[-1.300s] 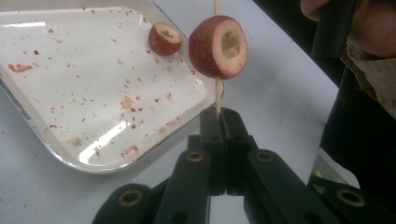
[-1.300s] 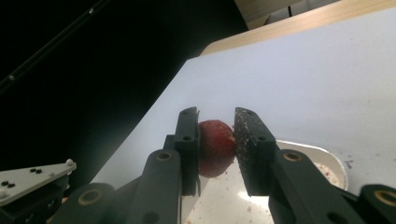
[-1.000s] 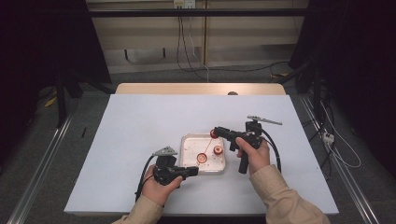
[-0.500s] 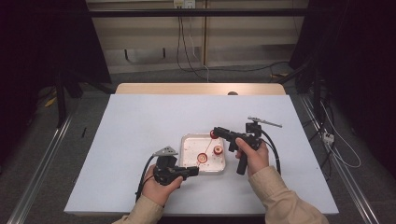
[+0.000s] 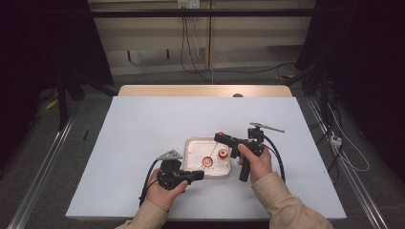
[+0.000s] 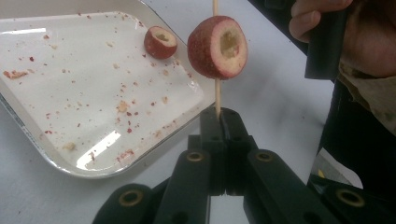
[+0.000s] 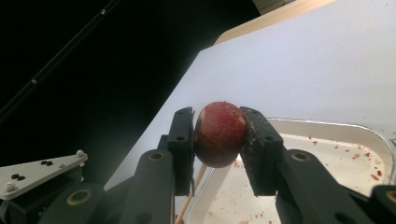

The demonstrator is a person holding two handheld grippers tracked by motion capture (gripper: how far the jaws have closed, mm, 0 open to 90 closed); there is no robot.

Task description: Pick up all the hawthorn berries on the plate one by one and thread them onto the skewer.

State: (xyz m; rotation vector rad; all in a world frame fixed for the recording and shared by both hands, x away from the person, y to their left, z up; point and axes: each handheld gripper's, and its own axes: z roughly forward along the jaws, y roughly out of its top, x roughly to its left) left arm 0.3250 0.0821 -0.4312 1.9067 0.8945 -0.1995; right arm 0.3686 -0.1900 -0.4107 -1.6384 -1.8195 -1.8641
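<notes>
My left gripper is shut on a thin wooden skewer that stands upright. A cored red fruit is threaded on the skewer, above the jaws. My right gripper is shut on another red fruit; the skewer passes just below it, and I cannot tell whether they touch. A third cored fruit lies in the white tray. In the high view the left gripper is at the tray's near edge and the right gripper at its far right corner.
The tray is littered with red crumbs and sits near the front of the white tabletop. A person's right hand is close beside the skewer. Dark floor, rails and cables surround the table.
</notes>
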